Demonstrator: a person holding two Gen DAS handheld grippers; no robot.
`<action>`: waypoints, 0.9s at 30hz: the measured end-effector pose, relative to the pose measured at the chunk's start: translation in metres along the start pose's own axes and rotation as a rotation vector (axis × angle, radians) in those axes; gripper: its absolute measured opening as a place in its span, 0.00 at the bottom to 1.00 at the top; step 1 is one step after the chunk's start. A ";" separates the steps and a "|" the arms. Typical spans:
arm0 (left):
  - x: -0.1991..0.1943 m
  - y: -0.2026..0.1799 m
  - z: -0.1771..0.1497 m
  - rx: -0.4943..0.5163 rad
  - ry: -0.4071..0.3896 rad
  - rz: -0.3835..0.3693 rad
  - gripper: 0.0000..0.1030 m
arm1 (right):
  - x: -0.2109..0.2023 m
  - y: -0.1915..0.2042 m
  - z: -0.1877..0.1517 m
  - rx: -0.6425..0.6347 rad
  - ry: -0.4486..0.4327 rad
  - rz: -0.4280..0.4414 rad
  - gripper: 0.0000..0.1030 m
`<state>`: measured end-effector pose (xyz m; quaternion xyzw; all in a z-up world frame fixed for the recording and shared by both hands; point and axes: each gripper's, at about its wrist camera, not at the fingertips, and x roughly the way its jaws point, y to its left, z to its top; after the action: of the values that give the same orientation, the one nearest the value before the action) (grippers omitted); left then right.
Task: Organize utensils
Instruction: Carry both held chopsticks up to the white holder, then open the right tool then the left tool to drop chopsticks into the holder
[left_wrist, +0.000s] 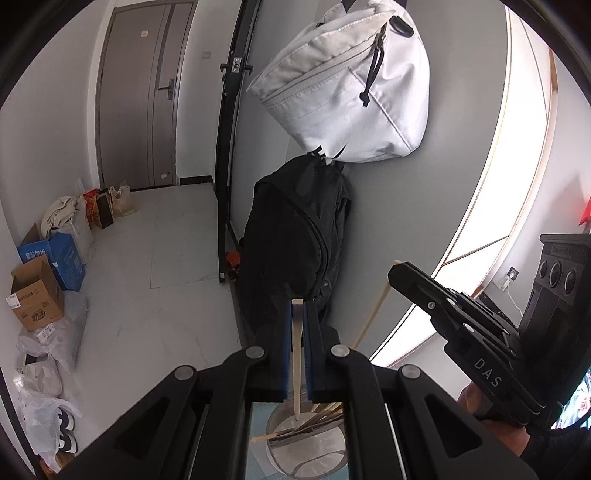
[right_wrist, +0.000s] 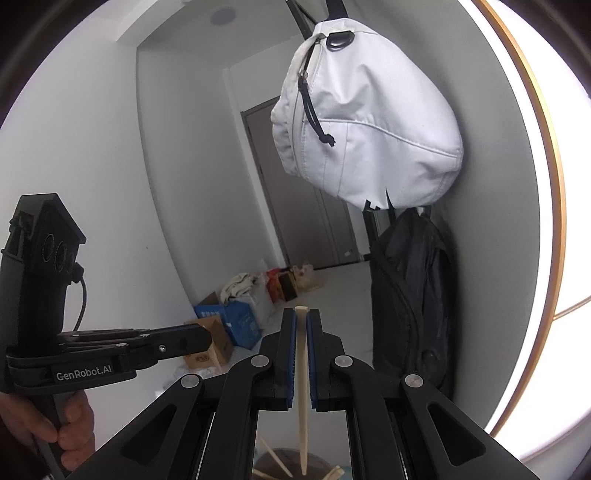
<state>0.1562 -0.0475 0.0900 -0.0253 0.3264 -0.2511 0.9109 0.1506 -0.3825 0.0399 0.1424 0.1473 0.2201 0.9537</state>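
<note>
My left gripper (left_wrist: 296, 306) is shut on a pale wooden chopstick (left_wrist: 296, 354) that points down into a round metal holder (left_wrist: 306, 446) holding several other chopsticks. My right gripper (right_wrist: 301, 314) is shut on another pale chopstick (right_wrist: 302, 387), its tip hanging over a dark round container (right_wrist: 295, 461) with more chopsticks. The right gripper also shows in the left wrist view (left_wrist: 410, 277), with its chopstick (left_wrist: 373, 314) slanting down. The left gripper shows in the right wrist view (right_wrist: 199, 339), at the left.
A white bag (left_wrist: 347, 81) and a black backpack (left_wrist: 295, 236) hang on the grey wall ahead. A black stand (left_wrist: 229, 147) leans beside them. Cardboard boxes (left_wrist: 37, 295), bags and shoes line the floor at left. A grey door (left_wrist: 140, 96) is behind.
</note>
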 end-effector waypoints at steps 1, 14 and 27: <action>0.004 0.002 -0.001 -0.005 0.008 -0.005 0.02 | 0.001 -0.002 -0.002 0.001 0.004 0.000 0.05; 0.027 -0.005 -0.015 0.034 0.093 -0.074 0.02 | 0.020 -0.014 -0.033 -0.010 0.108 0.019 0.05; 0.041 -0.005 -0.043 -0.009 0.241 -0.124 0.05 | 0.006 -0.035 -0.069 0.110 0.254 0.092 0.09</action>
<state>0.1554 -0.0660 0.0336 -0.0193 0.4322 -0.3067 0.8478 0.1453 -0.3954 -0.0361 0.1723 0.2721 0.2714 0.9070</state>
